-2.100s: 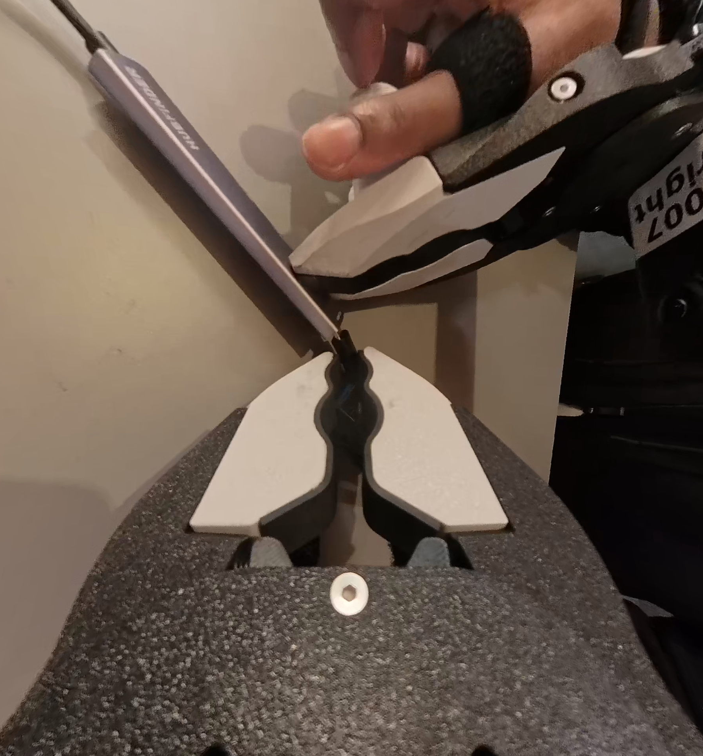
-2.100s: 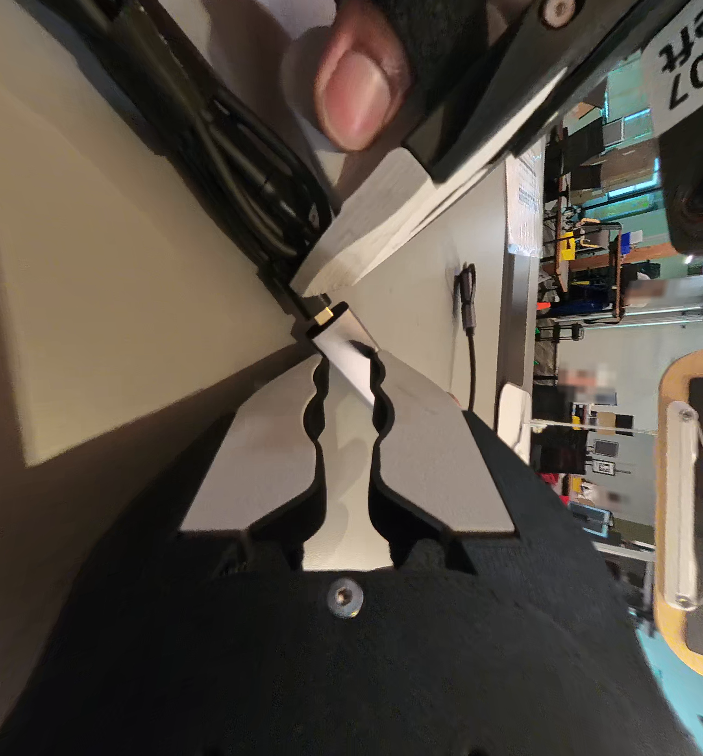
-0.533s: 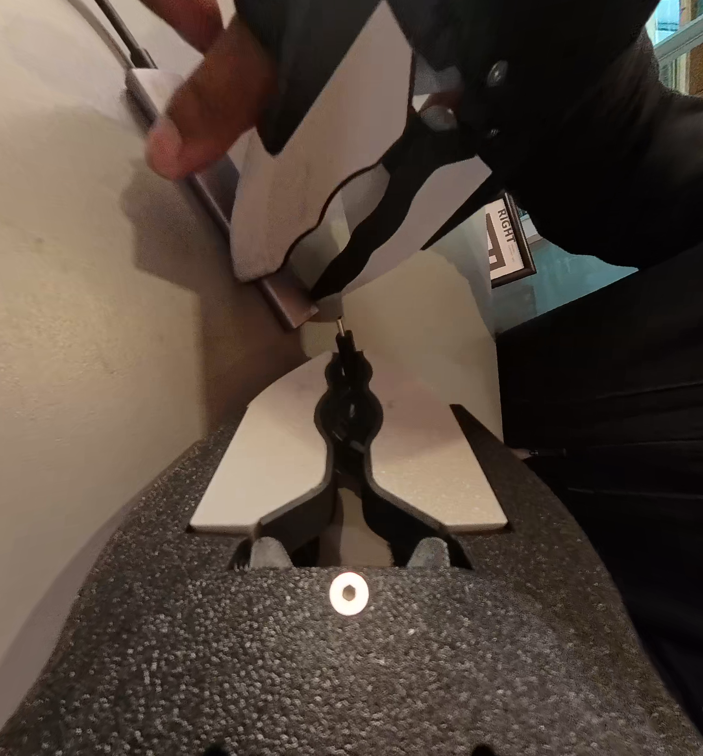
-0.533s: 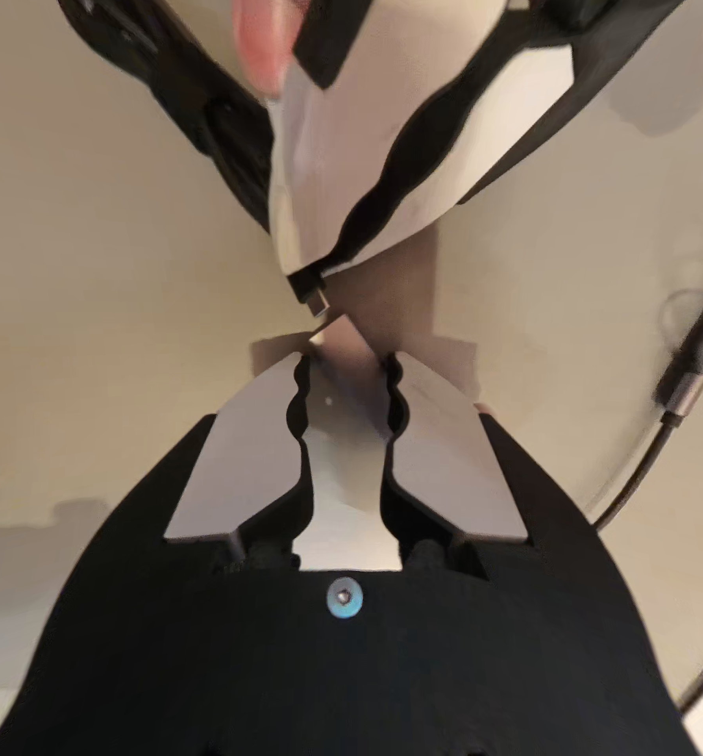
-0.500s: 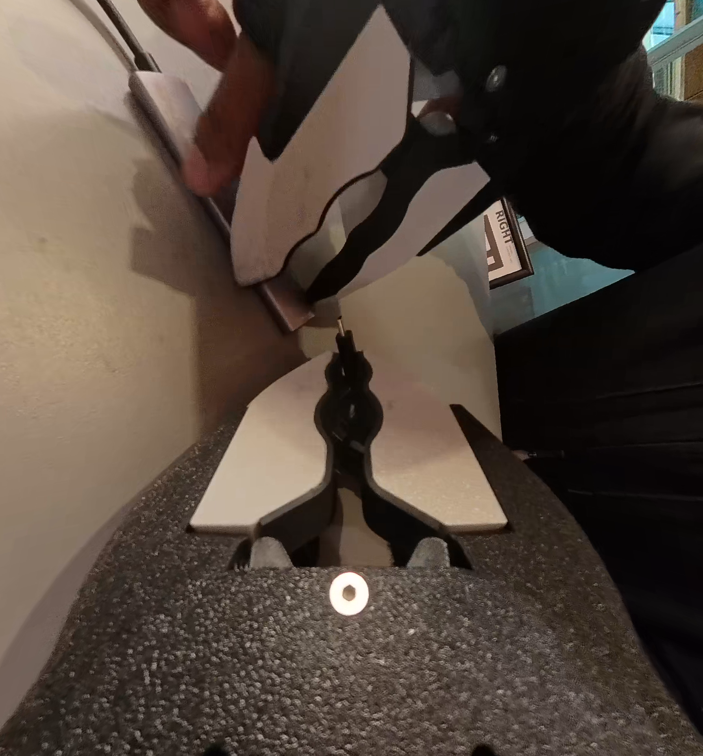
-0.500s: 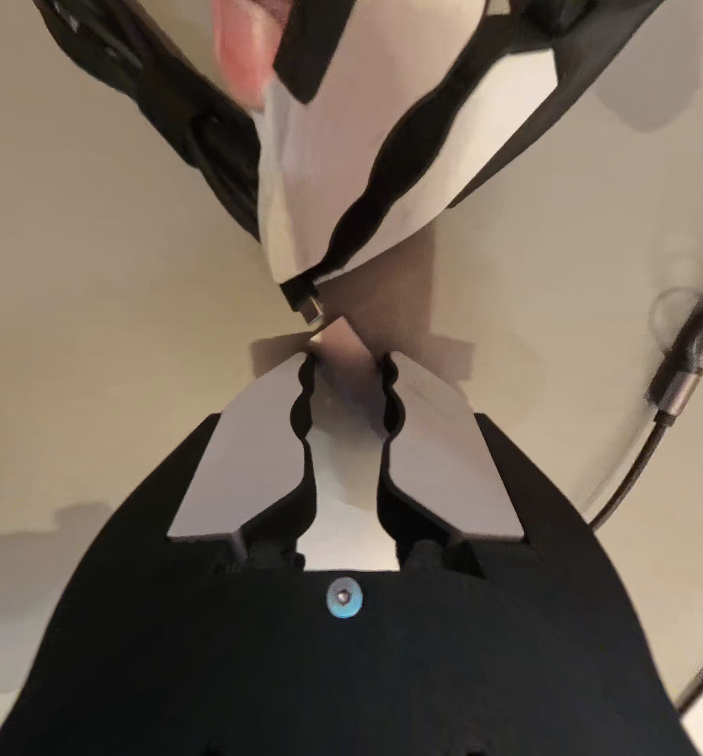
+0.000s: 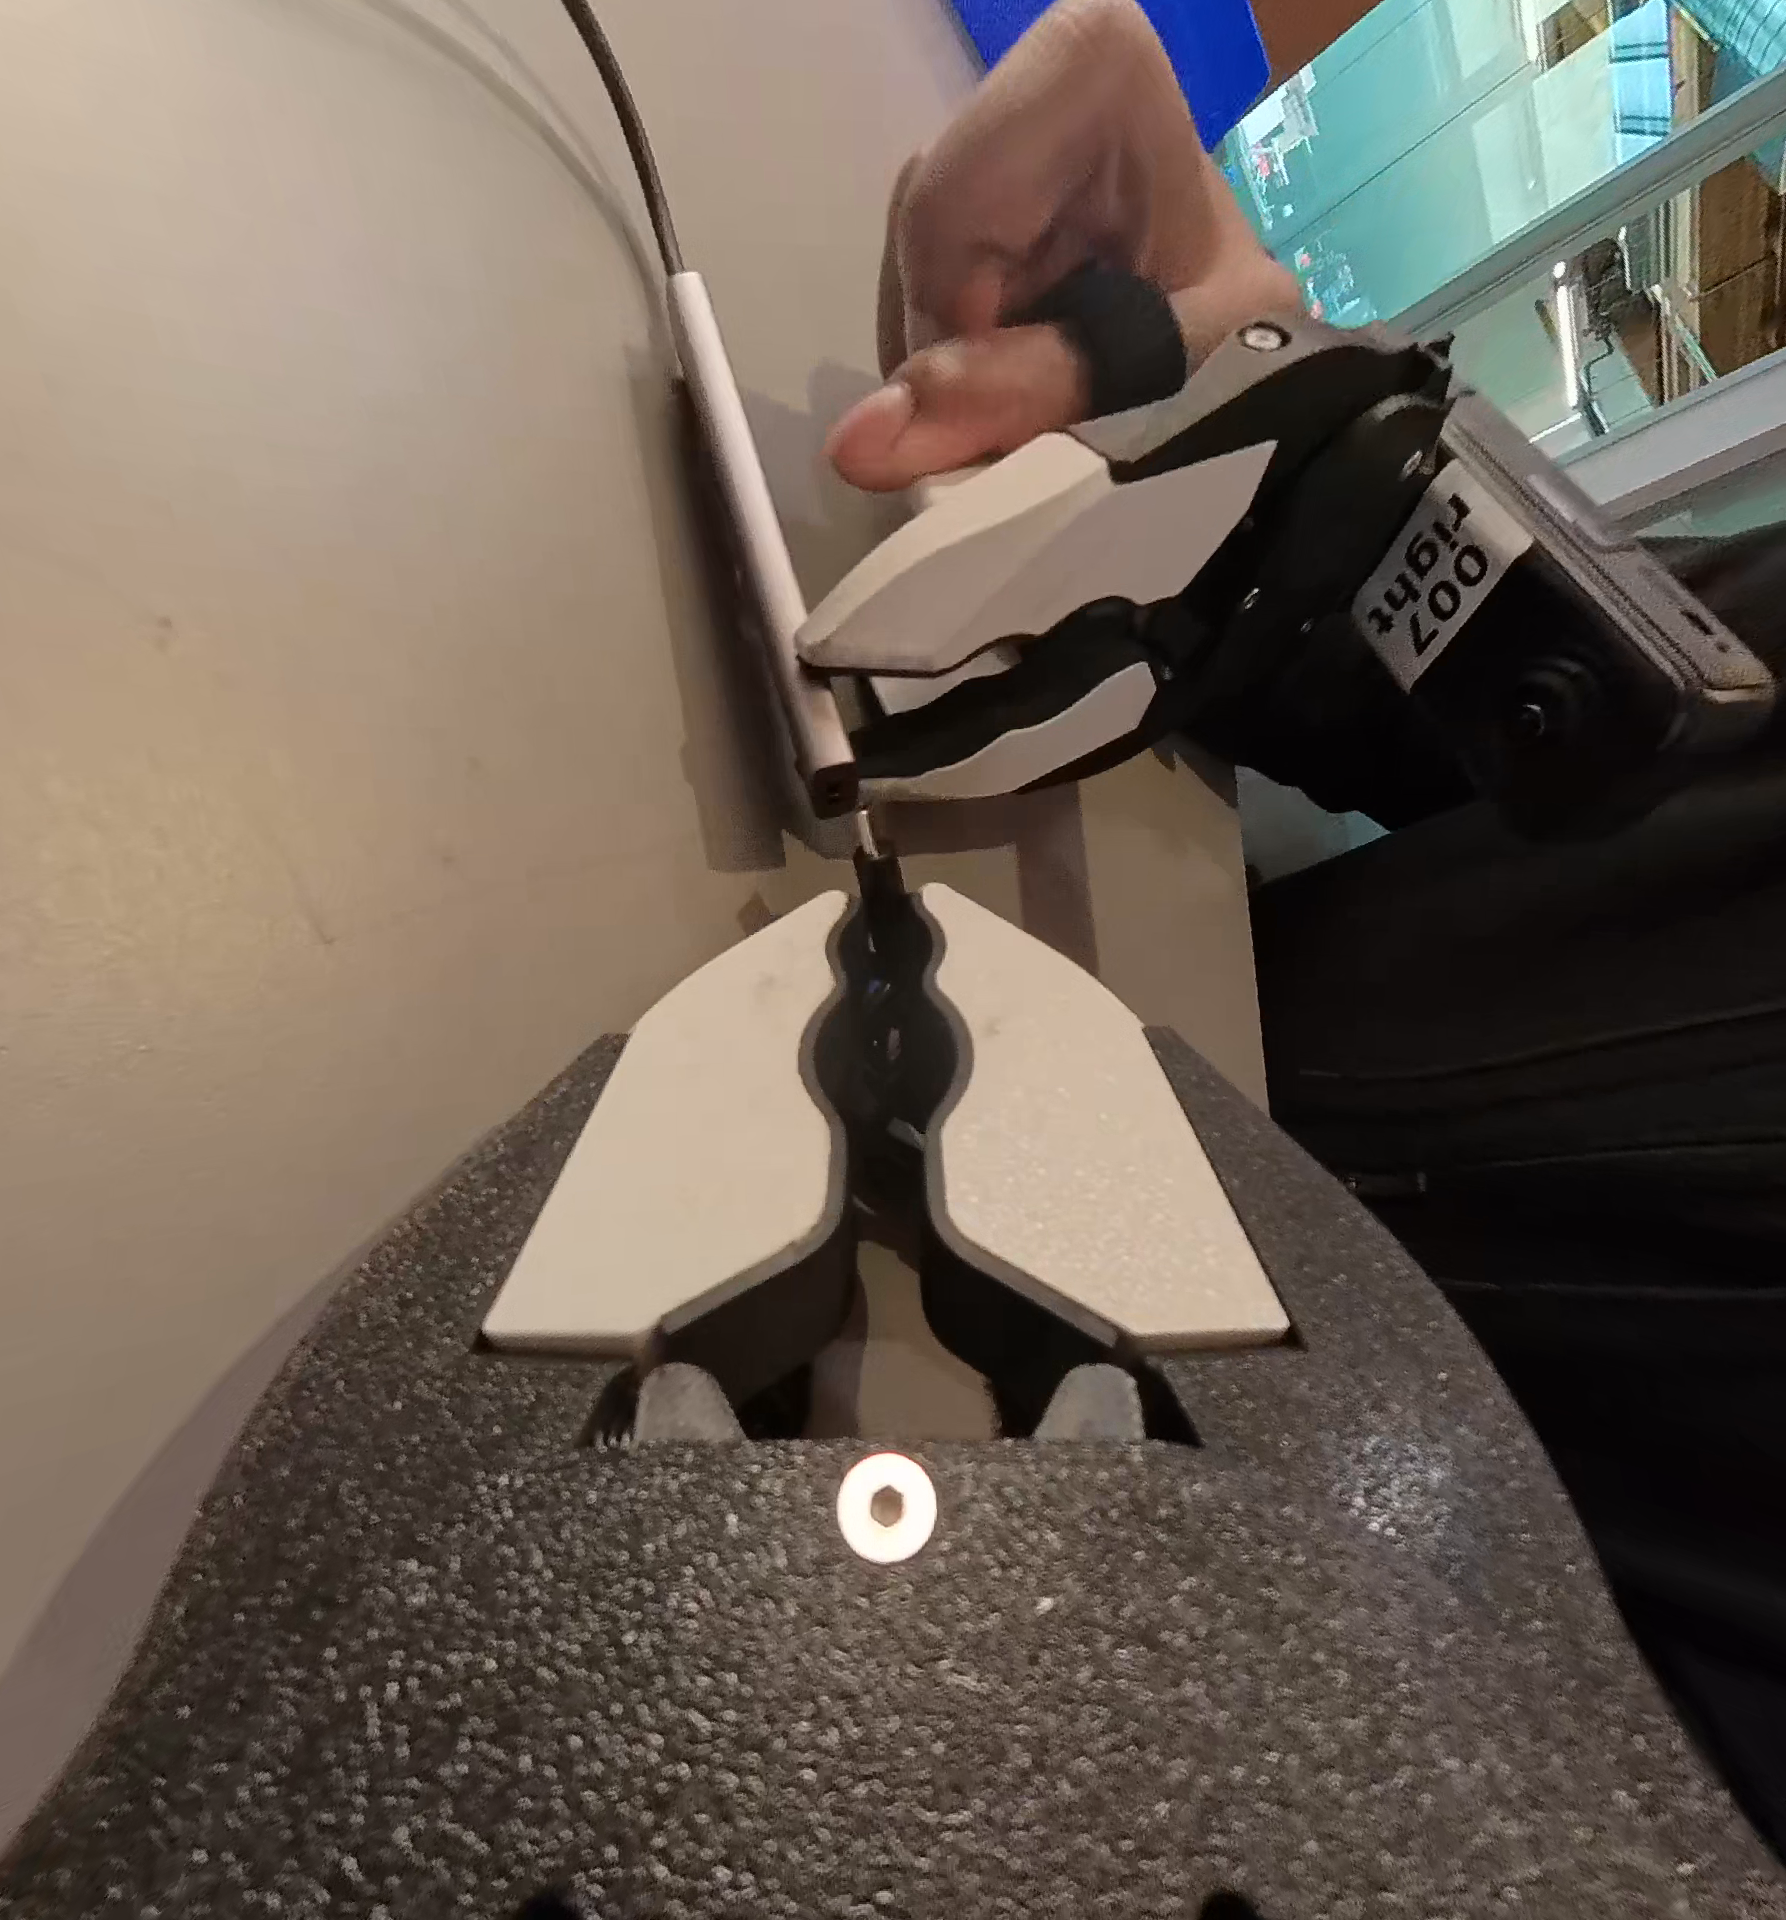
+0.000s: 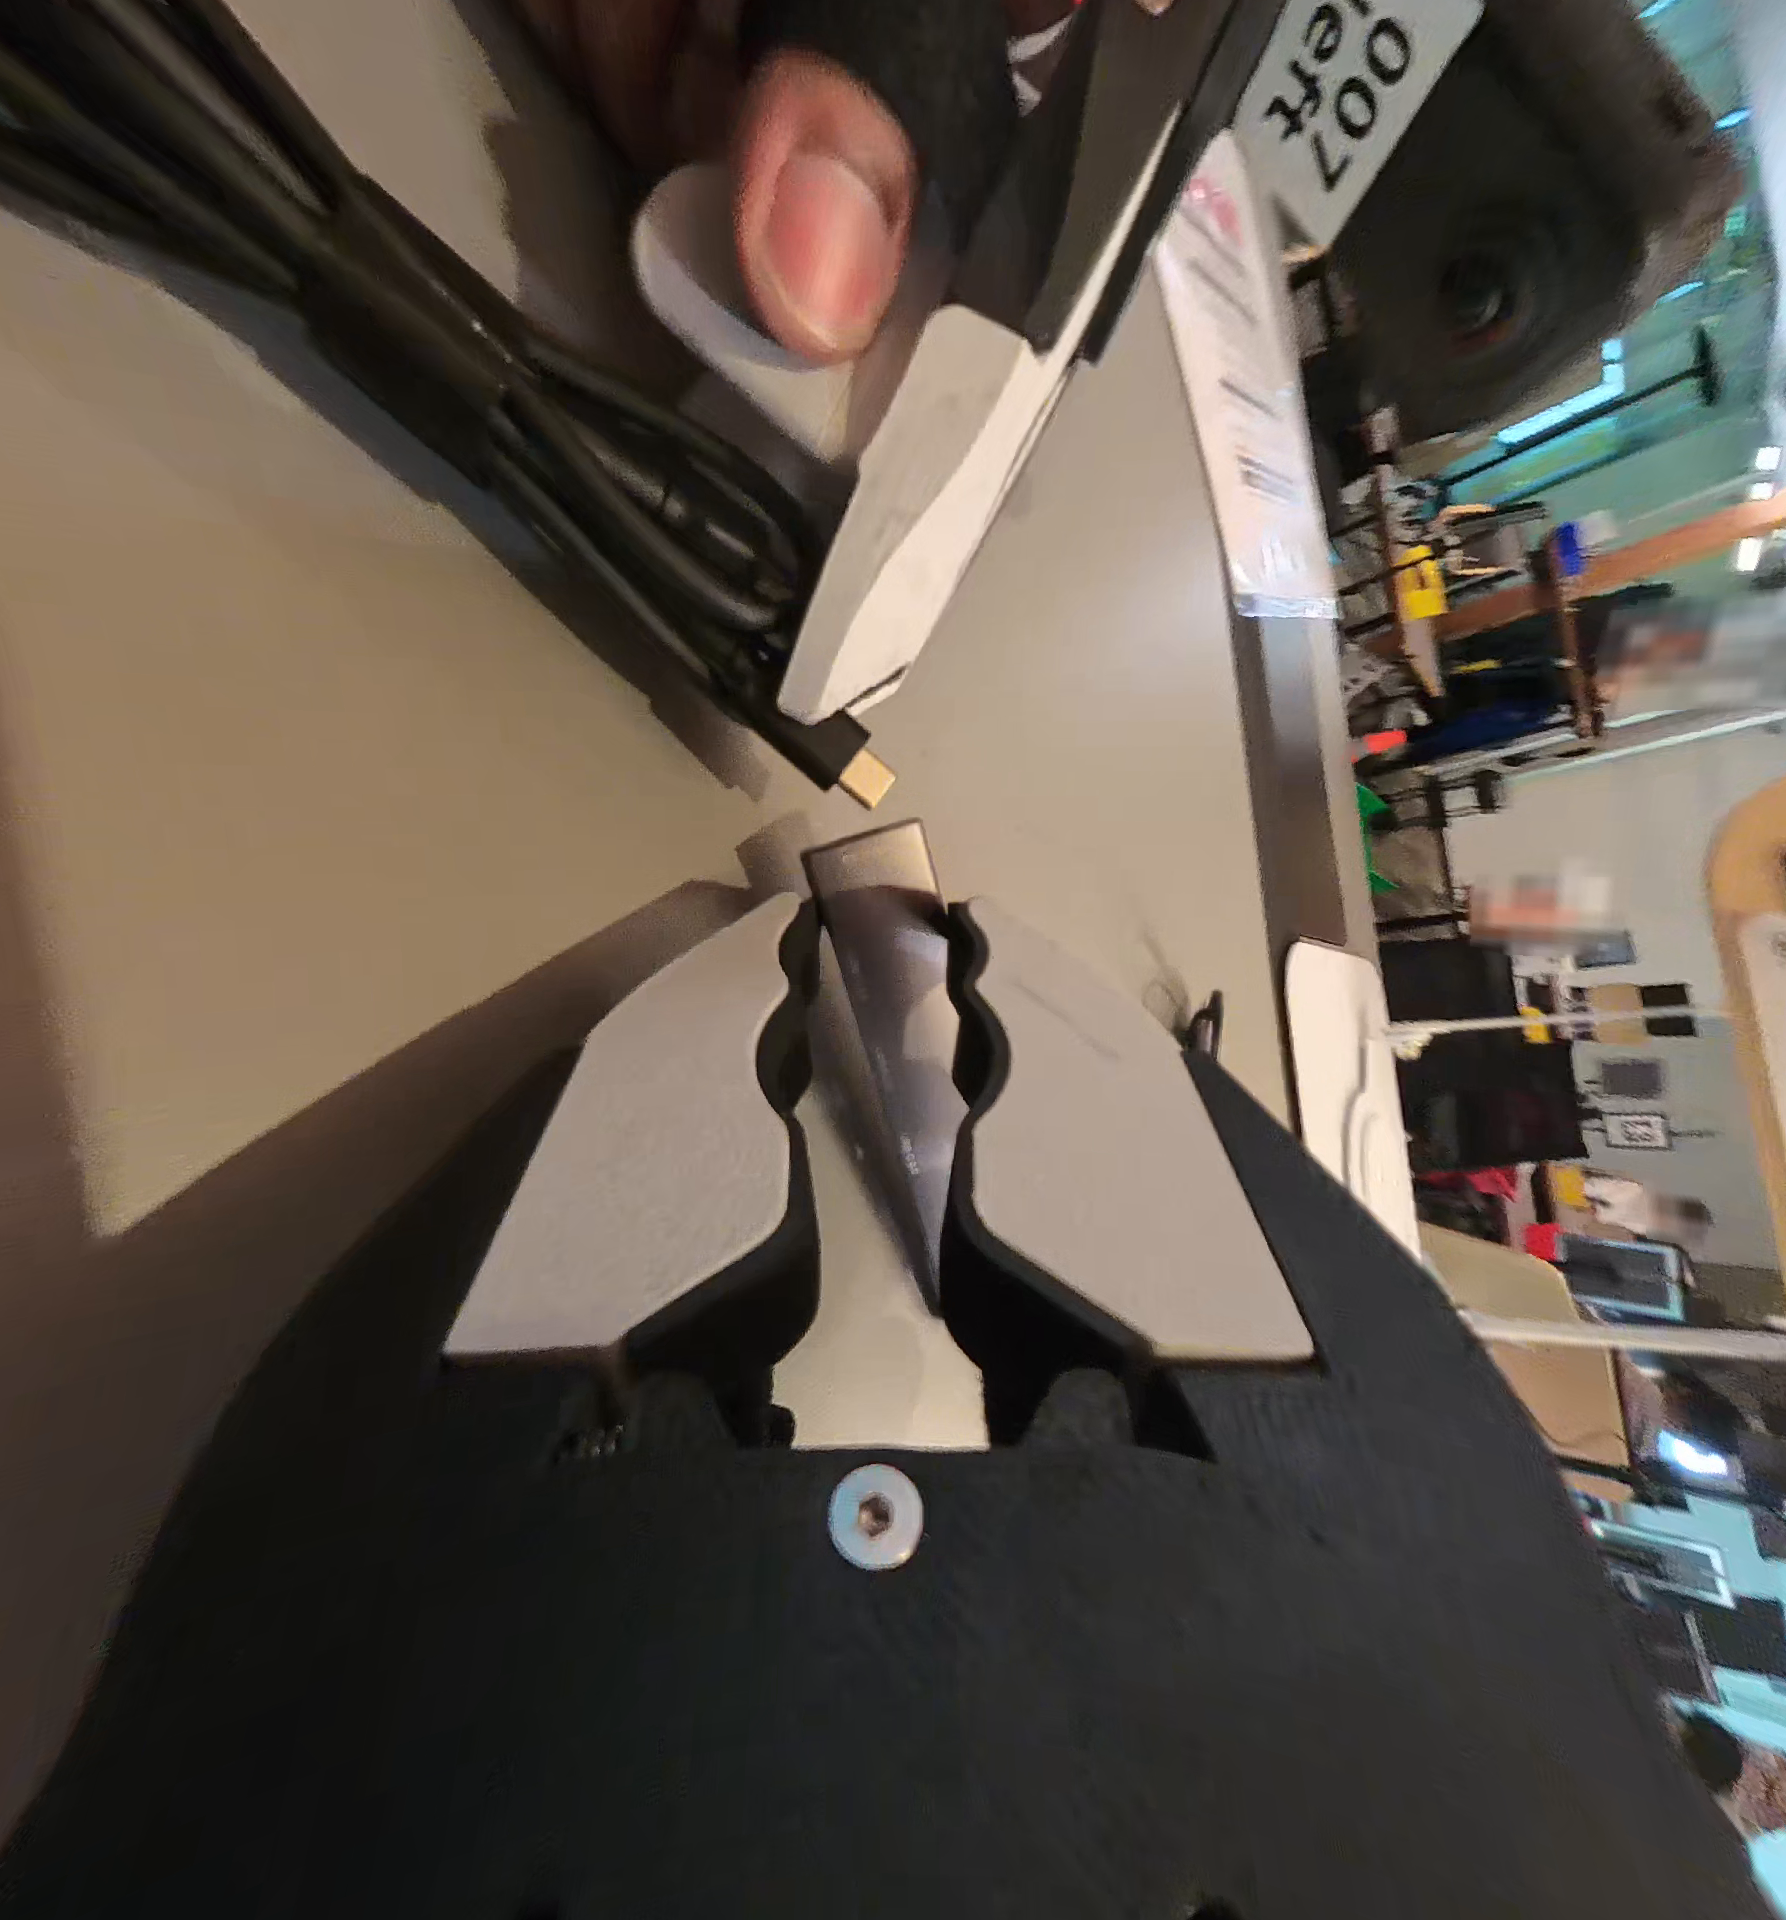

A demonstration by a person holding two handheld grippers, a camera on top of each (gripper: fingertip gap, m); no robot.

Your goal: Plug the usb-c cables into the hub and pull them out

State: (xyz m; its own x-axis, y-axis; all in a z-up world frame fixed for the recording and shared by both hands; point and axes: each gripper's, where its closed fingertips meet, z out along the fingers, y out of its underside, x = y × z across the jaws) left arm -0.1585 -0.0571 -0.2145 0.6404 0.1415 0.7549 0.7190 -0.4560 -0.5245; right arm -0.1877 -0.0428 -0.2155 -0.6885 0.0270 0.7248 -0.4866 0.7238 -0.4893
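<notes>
In the left wrist view the left gripper (image 7: 881,914) fills the lower half of the frame, its two pale fingers (image 7: 702,1122) closed tight on a black usb-c cable (image 7: 884,997) that runs up the narrow gap between them. The cable's metal plug tip (image 7: 868,831) sticks out past the fingertips at the centre of the frame, just below the end of the hub (image 7: 754,561) and not inserted. The hub is a slim silver bar running from upper centre down to the middle, with its own dark lead (image 7: 629,125) curving off the top edge. The right gripper (image 7: 847,717) reaches in from the right, its fingers clamped on the lower end of the hub, with a person's hand (image 7: 1034,260) above it at upper centre. In the right wrist view the right gripper (image 8: 873,914) holds the hub (image 8: 884,997) between its fingers at the centre of the frame, the port end (image 8: 868,847) pointing up. Just above it, apart by a small gap, hangs the gold plug (image 8: 865,779) of the cable, gripped by the left gripper (image 8: 837,717) coming down from the upper middle. A bundle of black cables (image 8: 556,416) lies on the pale table (image 8: 245,675) in the upper left. A thumb (image 8: 816,249) shows at top centre.
</notes>
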